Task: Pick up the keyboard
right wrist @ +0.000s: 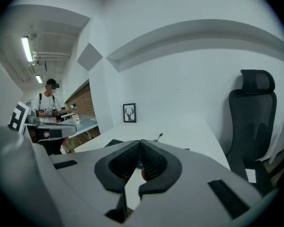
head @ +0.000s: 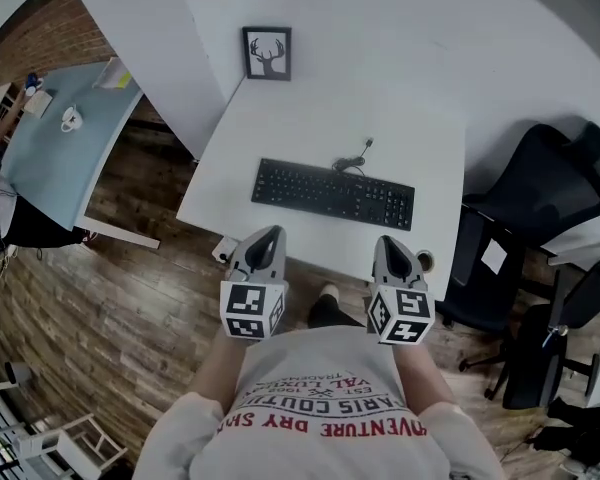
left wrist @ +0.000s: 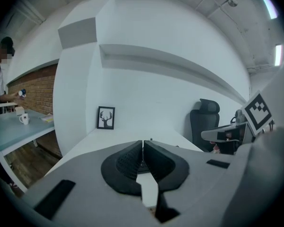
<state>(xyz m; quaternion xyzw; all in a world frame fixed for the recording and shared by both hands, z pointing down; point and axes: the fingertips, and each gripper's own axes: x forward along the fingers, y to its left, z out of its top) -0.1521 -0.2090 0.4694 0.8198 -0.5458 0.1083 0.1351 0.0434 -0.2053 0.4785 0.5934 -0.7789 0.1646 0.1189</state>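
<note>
Head view has the keyboard lying on the white desk just ahead of both my tools, untouched. My left gripper and right gripper are clamped together, holding nothing. Arriving like this, I'd likely shove the keyboard forward instead of gripping its ends

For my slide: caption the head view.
Left gripper and right gripper, both shut, short of a black keyboard on a white desk.
</note>
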